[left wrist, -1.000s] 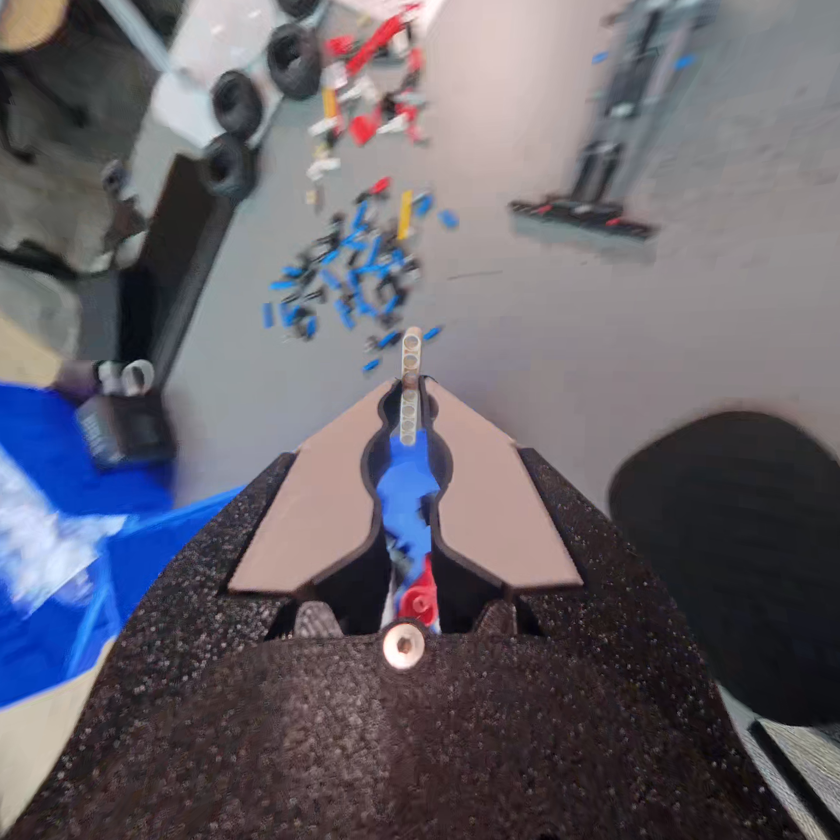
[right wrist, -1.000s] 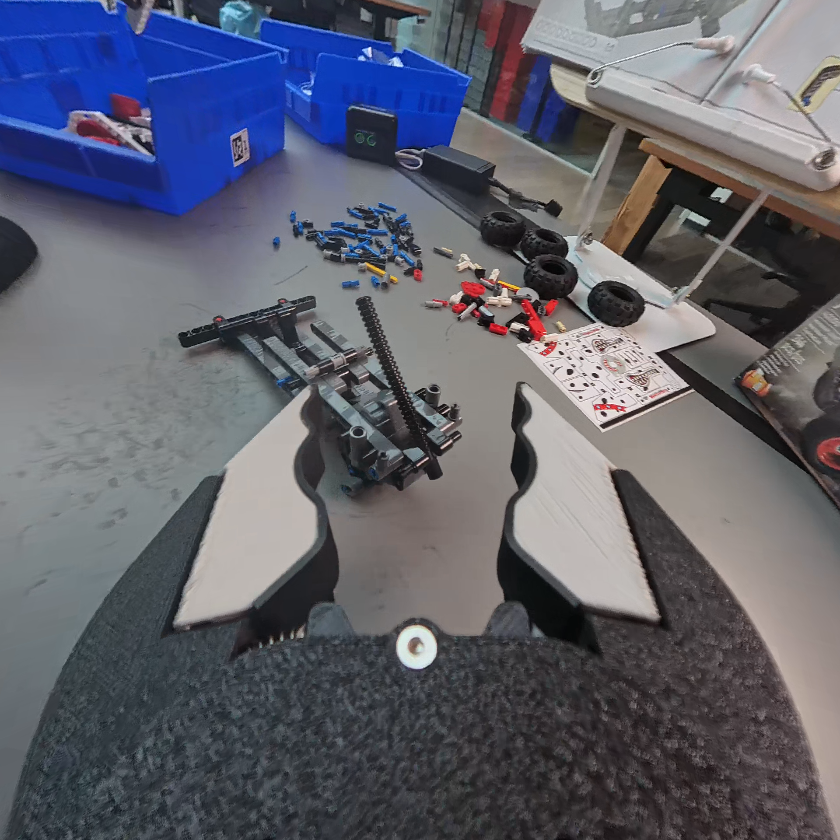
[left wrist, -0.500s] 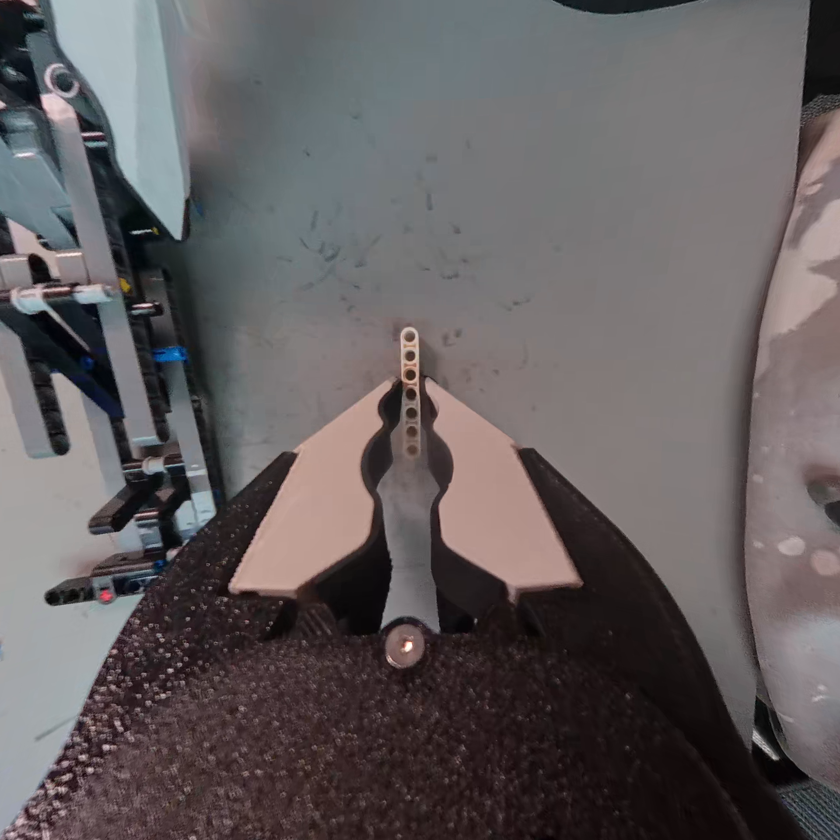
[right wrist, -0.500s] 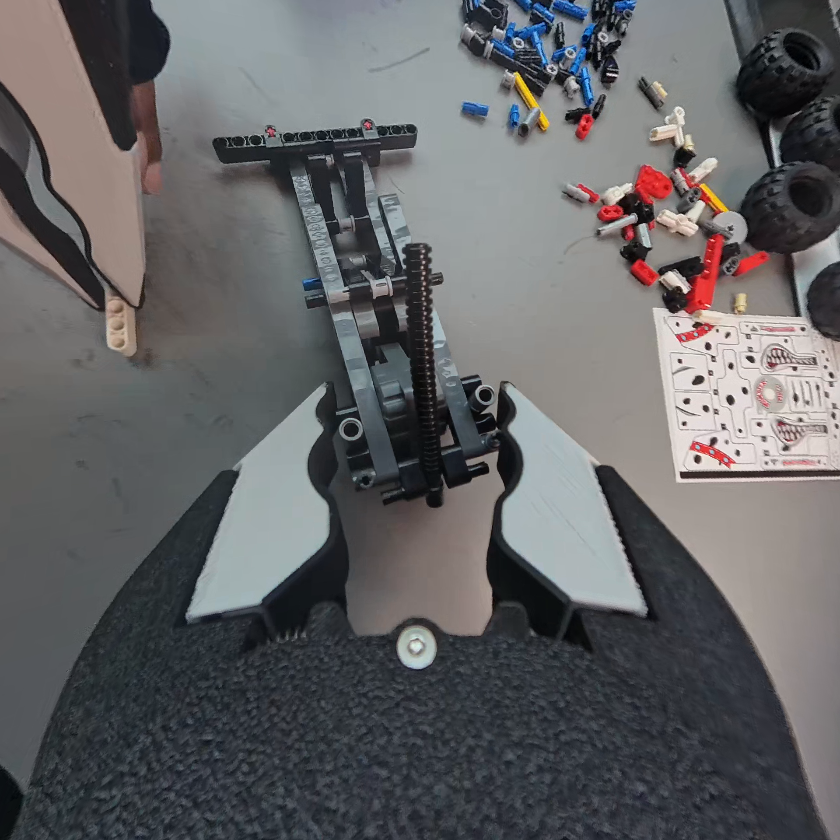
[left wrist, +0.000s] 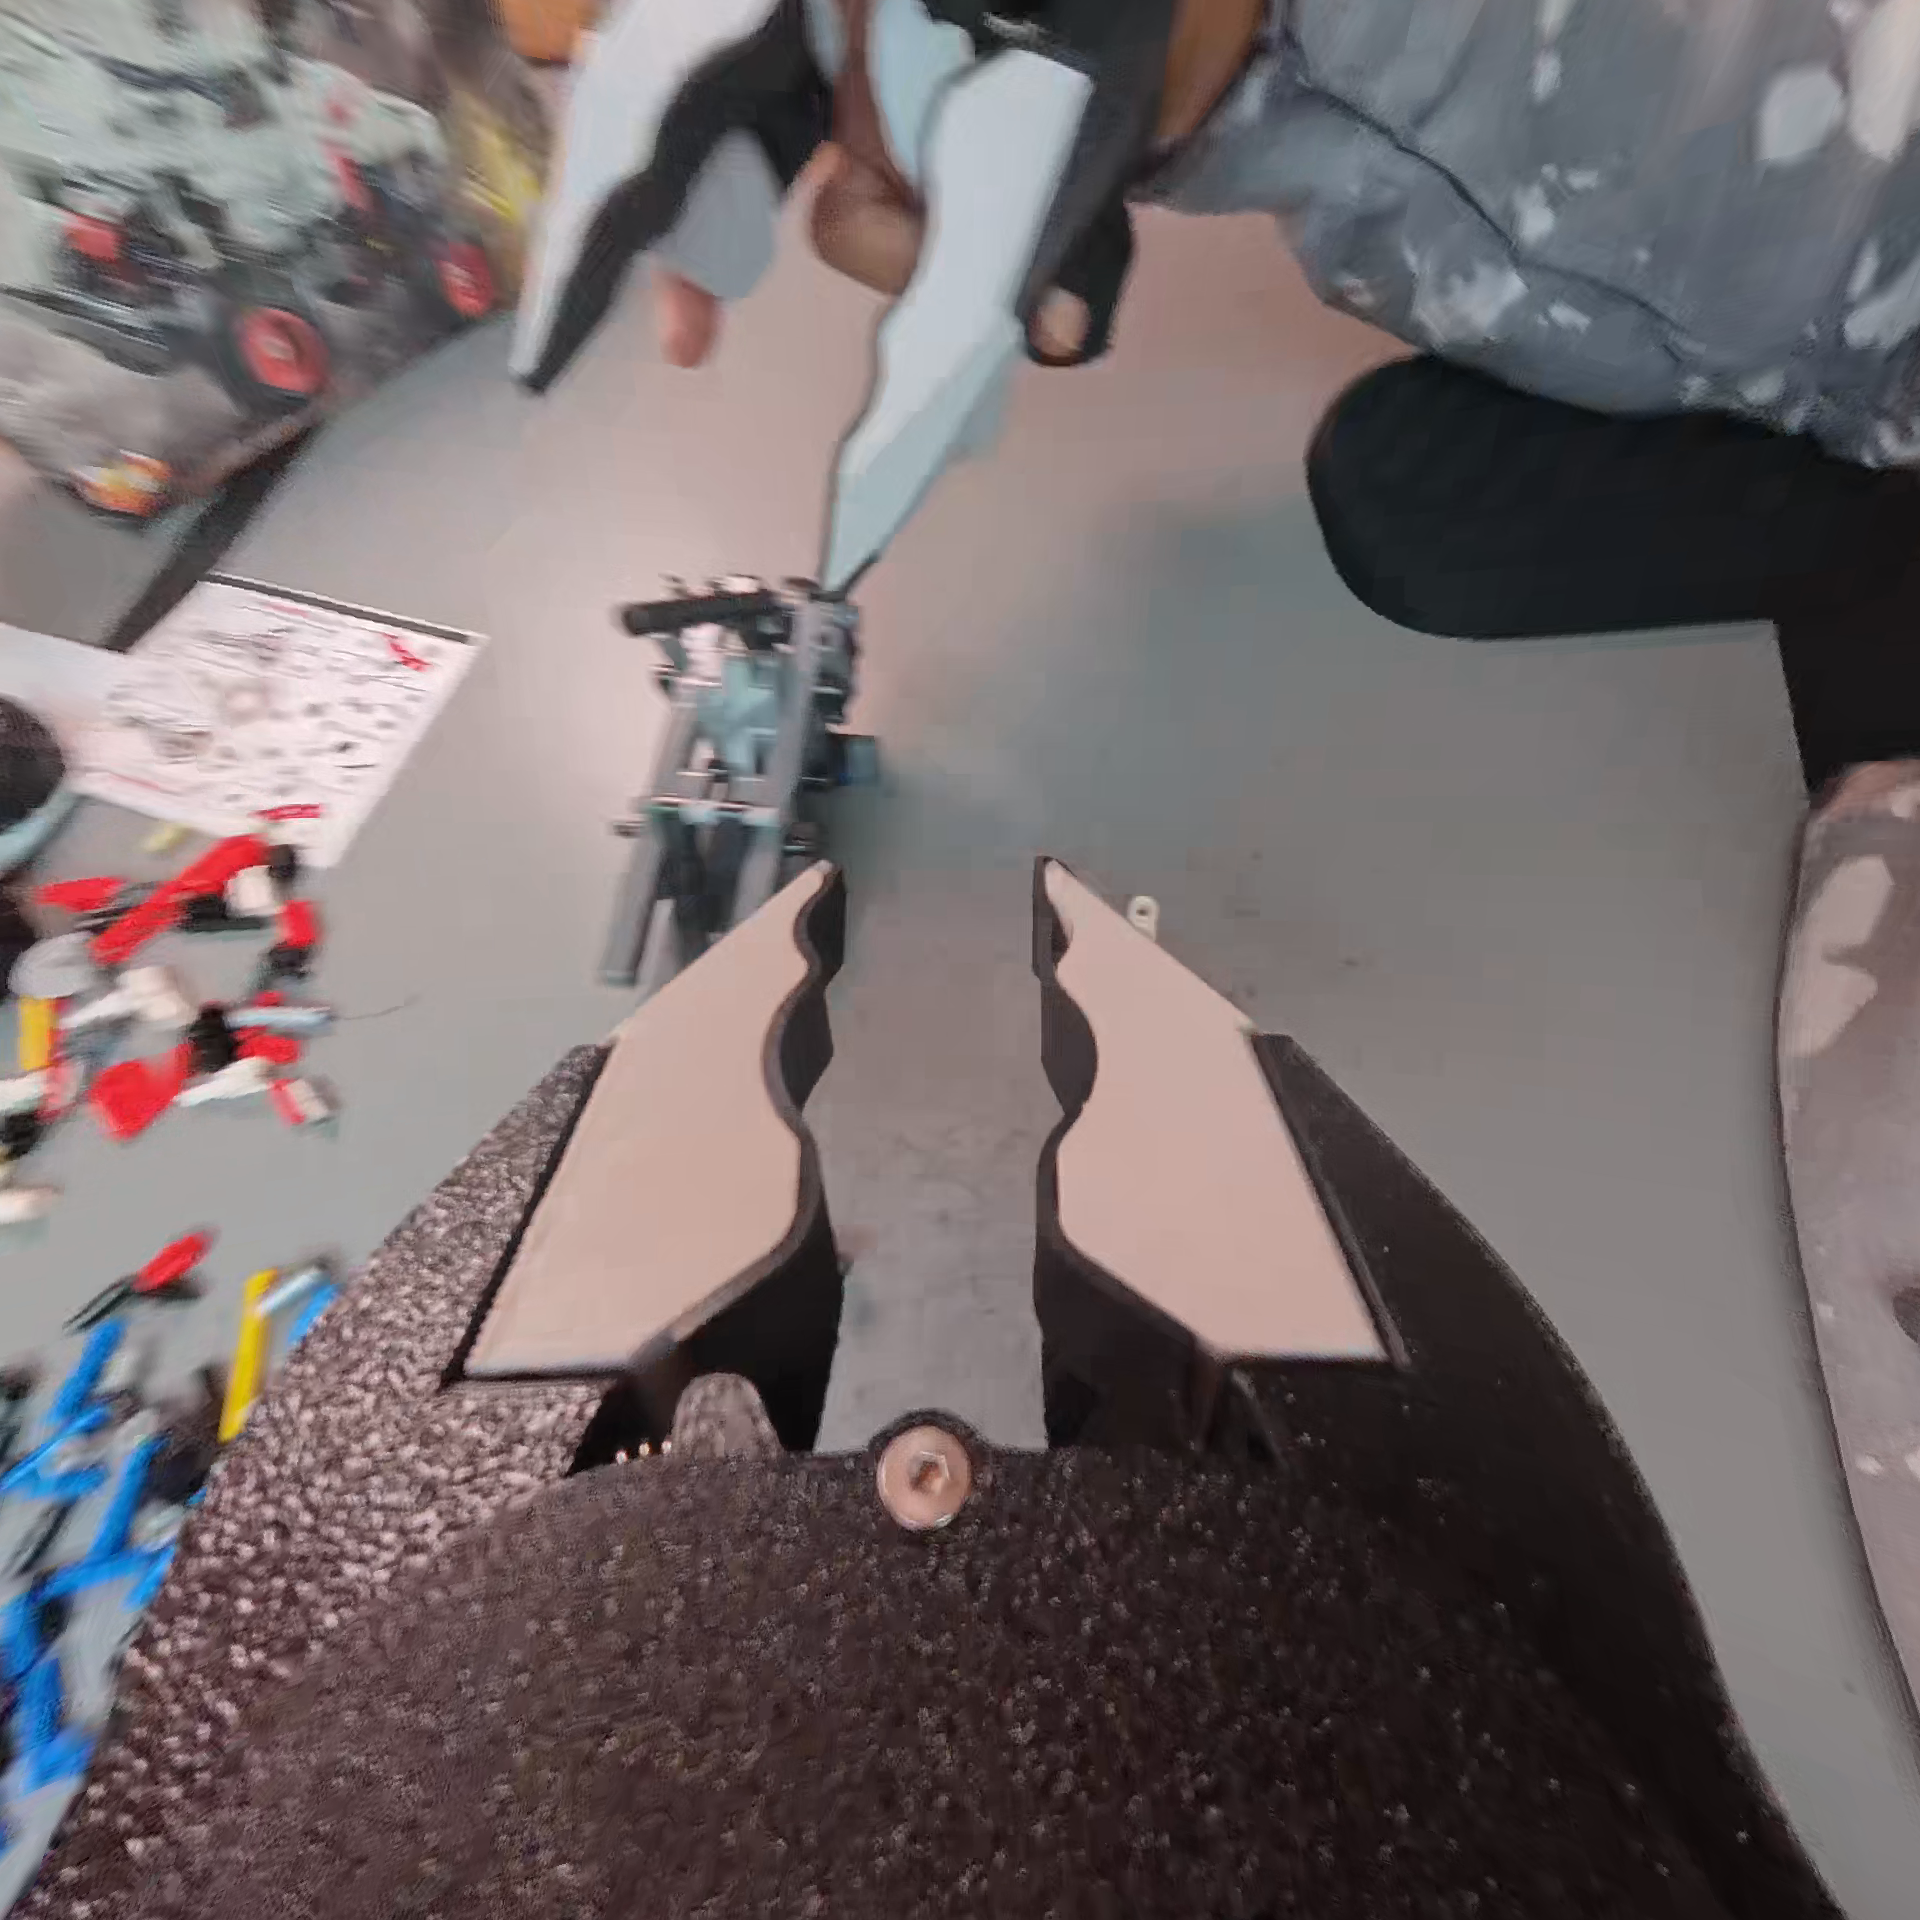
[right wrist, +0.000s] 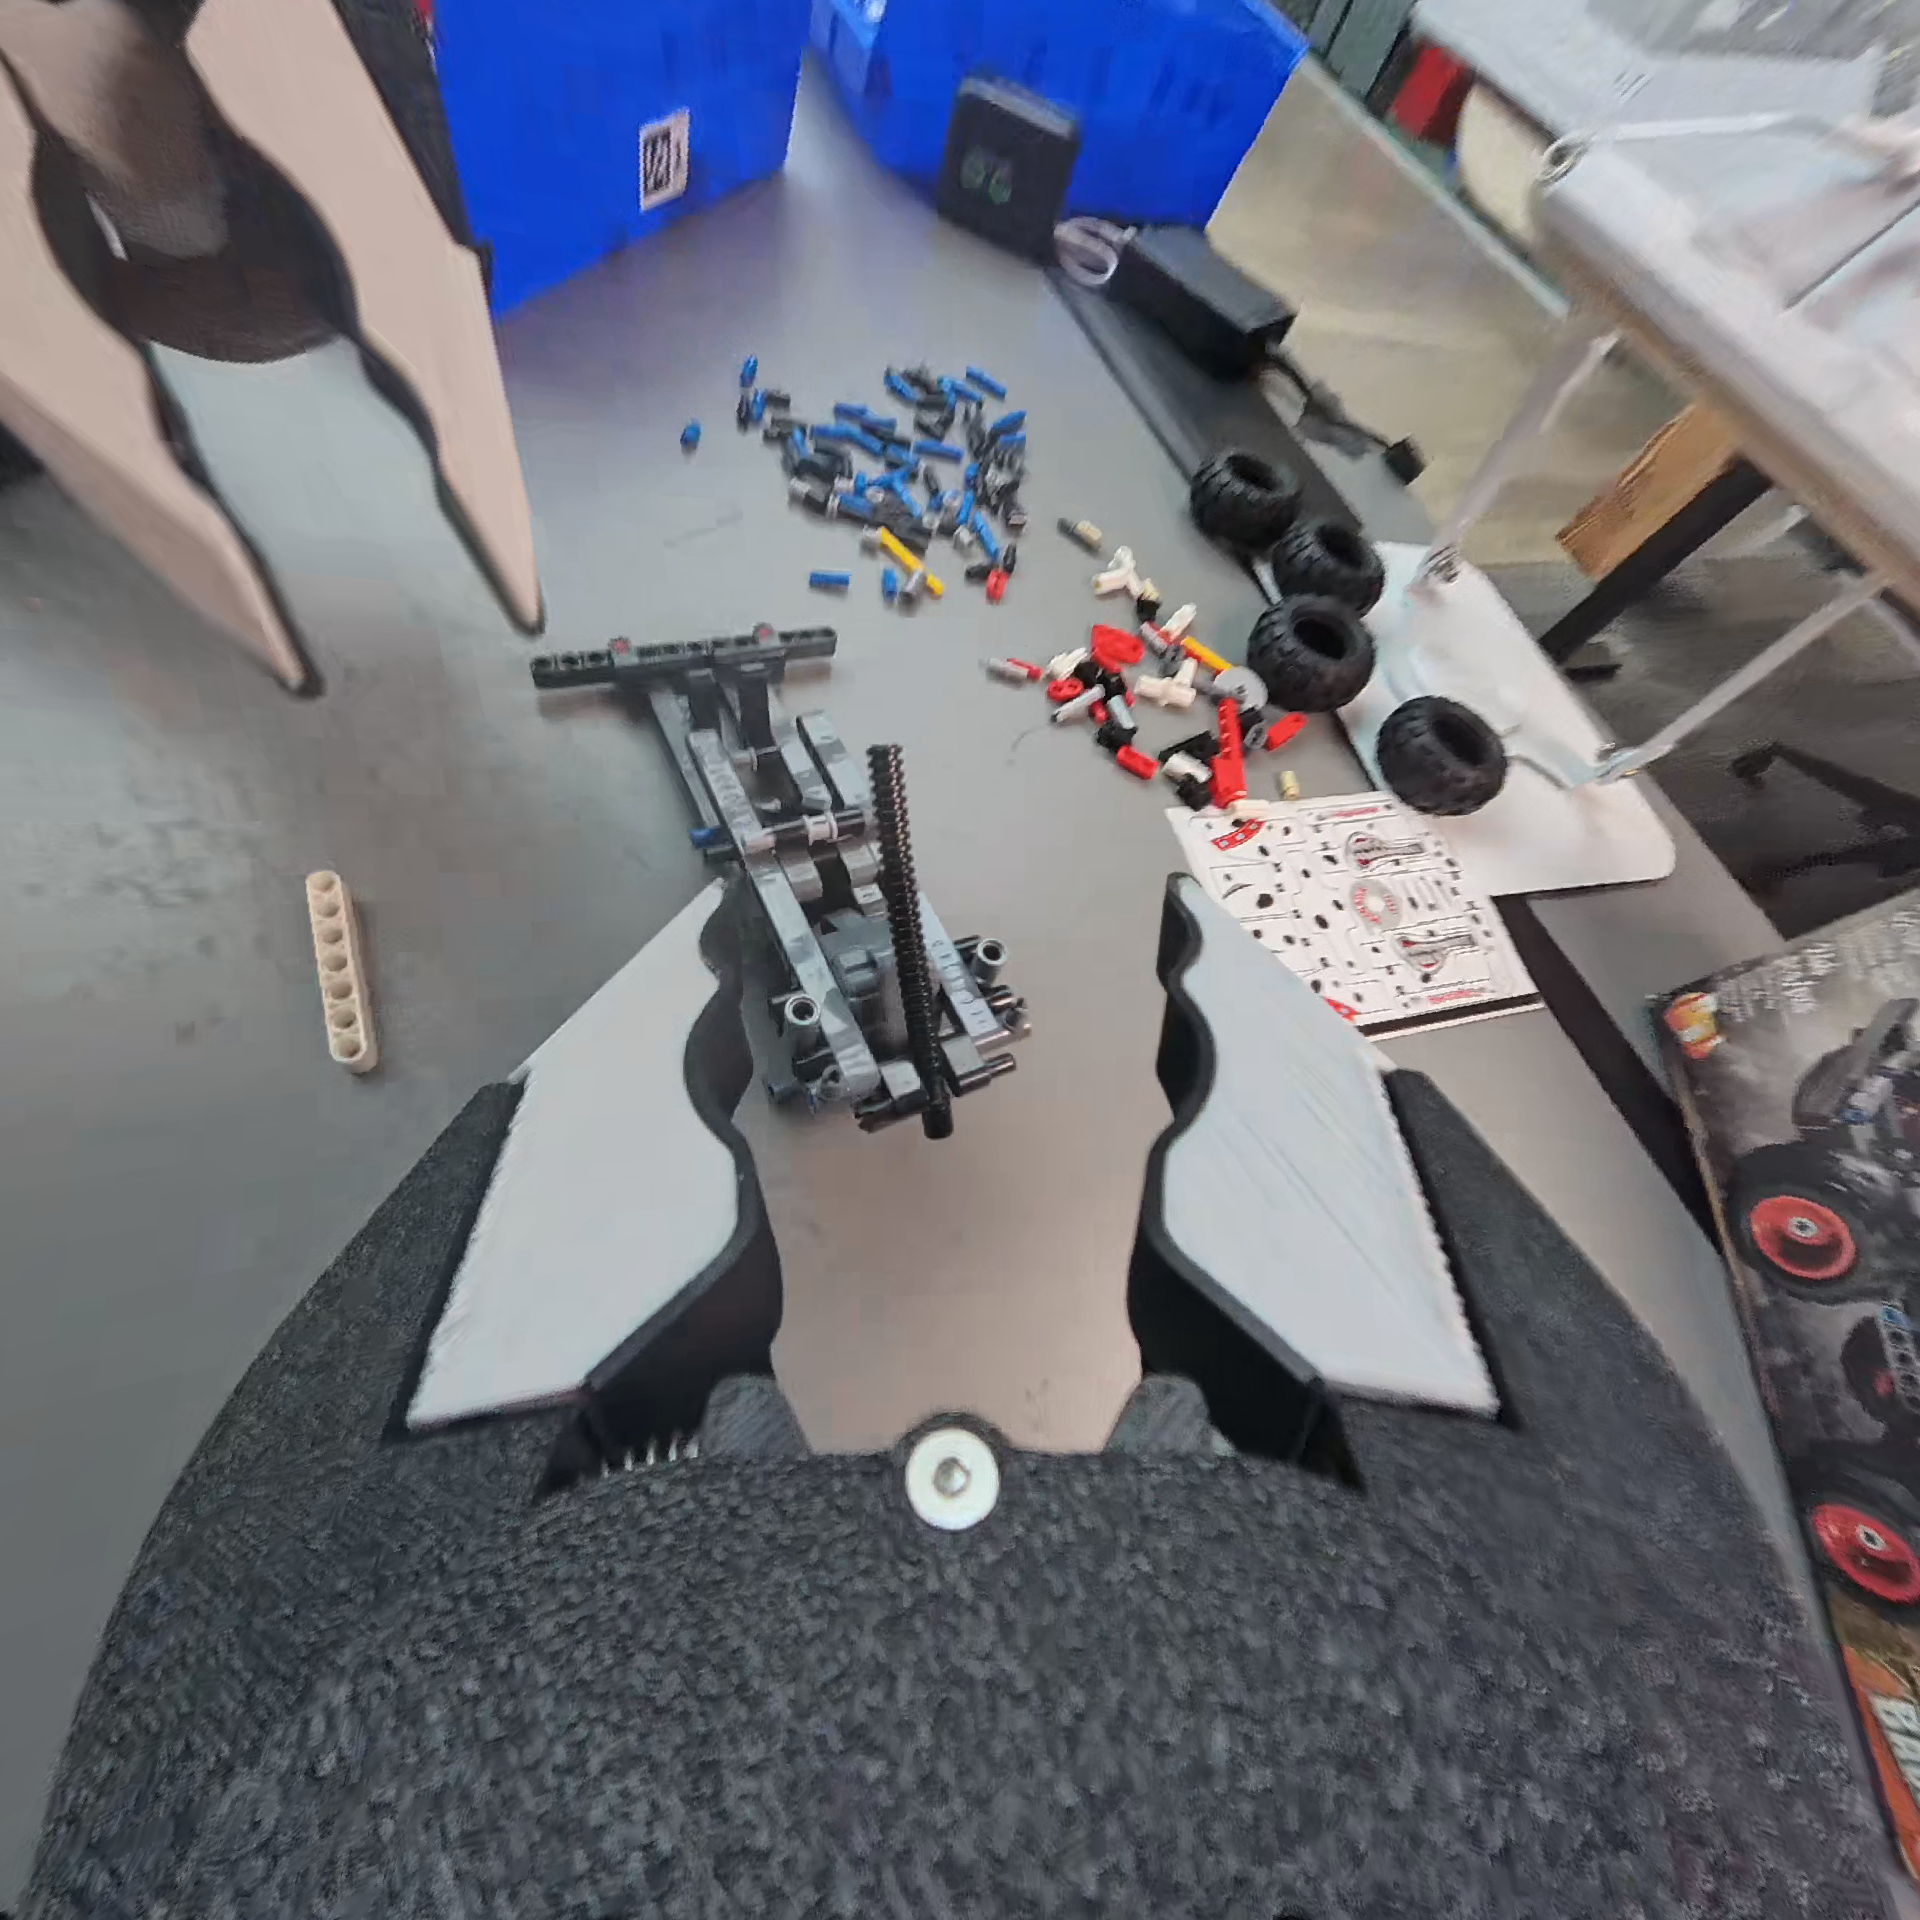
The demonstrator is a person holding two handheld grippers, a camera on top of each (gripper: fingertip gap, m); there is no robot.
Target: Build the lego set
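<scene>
The dark grey chassis with a black spring rod lies on the grey table. My right gripper is open, and the chassis's near end stands between its fingers without being pressed. My left gripper is open and empty above bare table. The beige beam lies loose on the table left of the chassis; only its tip shows behind my left gripper's finger. The left gripper also shows at the top left of the right wrist view. The right gripper shows beyond the chassis.
Blue and black pins and red and white parts lie behind the chassis. Several black tyres, a sticker sheet and the set's box are at the right. Blue bins stand at the back. A person's sleeve is near.
My left gripper opened and let go of the beige beam, which now lies on the table, then drew back. My right gripper widened a little and pulled back from the chassis.
</scene>
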